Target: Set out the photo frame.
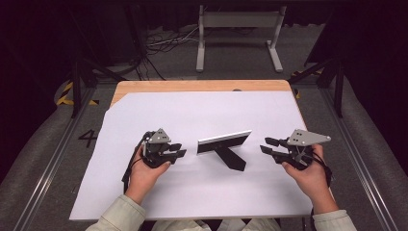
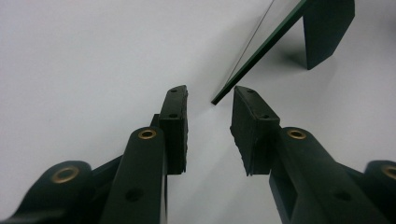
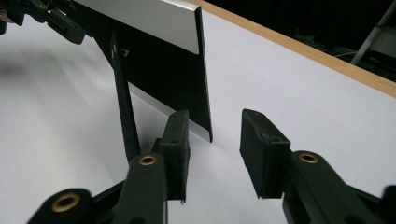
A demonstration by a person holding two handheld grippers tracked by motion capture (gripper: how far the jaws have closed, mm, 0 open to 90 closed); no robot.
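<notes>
While frame (image 1: 224,143) stands between grippers, left gripper (image 1: 179,150) and right gripper (image 1: 266,145) fingers part-open, empty, just short of its ends.

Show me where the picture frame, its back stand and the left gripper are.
picture frame (image 1: 224,143), high view, on its back panel.
back stand (image 1: 232,159), high view, on the black prop.
left gripper (image 1: 179,150), high view, between its fingertips.
</notes>
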